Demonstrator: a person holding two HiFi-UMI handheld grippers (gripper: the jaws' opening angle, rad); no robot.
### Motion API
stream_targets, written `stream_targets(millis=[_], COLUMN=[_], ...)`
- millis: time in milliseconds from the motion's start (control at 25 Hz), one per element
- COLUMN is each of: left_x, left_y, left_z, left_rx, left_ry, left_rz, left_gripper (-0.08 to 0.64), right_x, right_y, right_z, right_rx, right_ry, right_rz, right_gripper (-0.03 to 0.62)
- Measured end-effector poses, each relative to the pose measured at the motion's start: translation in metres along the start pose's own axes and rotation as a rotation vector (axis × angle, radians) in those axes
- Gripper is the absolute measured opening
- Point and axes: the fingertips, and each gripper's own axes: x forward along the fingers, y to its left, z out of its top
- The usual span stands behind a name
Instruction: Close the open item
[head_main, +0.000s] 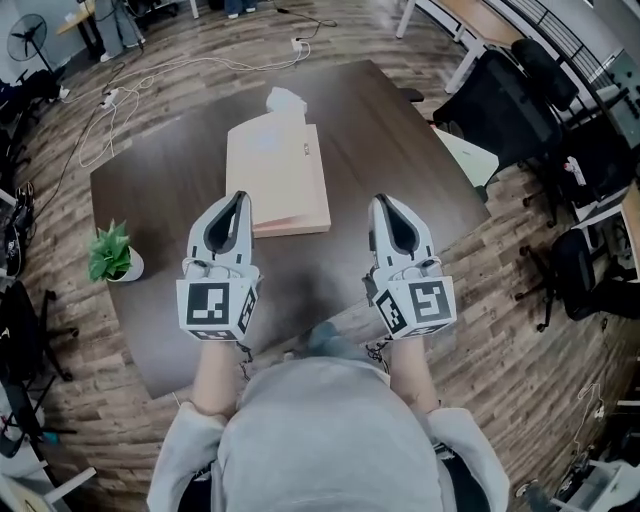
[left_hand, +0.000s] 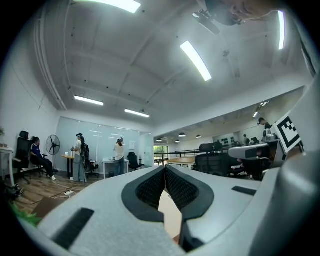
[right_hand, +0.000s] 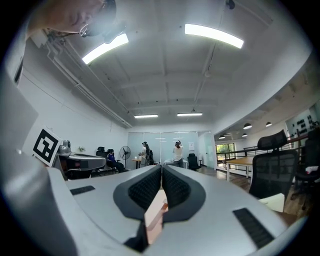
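A flat tan book-like item lies on the dark table, its cover down flat and its layered edge toward me. My left gripper hovers at its near left corner with the jaws shut and nothing in them. My right gripper hangs to the right of the item, apart from it, also shut and holding nothing. In the left gripper view the jaws meet, and a strip of the tan item shows below them. The right gripper view has the jaws pressed together above the tan item.
A crumpled white wad lies just behind the item. A small potted plant stands at the table's left edge. A pale sheet rests at the right corner, with black office chairs beyond. Cables trail over the floor.
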Motion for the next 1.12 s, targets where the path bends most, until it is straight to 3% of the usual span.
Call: stream_targets(millis=[280,520,720,1120], left_x=[0.021,0.04,0.051,0.066], left_y=[0.006,-0.01,-0.034,-0.073], left_z=[-0.024,-0.057,-0.1,-0.182], left_rx=[0.03,0.072,0.159,0.396], left_ry=[0.042,0.112,0.236,0.438], left_rz=[0.03,-0.049,-0.142,-0.235], left_gripper=[0.011,0.014,0.138,0.218], right_x=[0.043,0.065,0.075,0.081], right_y=[-0.005,-0.011,-0.017,-0.035], right_z=[-0.01,-0.029,-0.047,-0.073], right_rx=[0.001,0.019,0.038,0.057], right_ry=[0.019,0.061,0.099,0.154], right_rz=[0.098,0.15,0.17,0.185], right_gripper=[0.014,0.014,0.014,0.014])
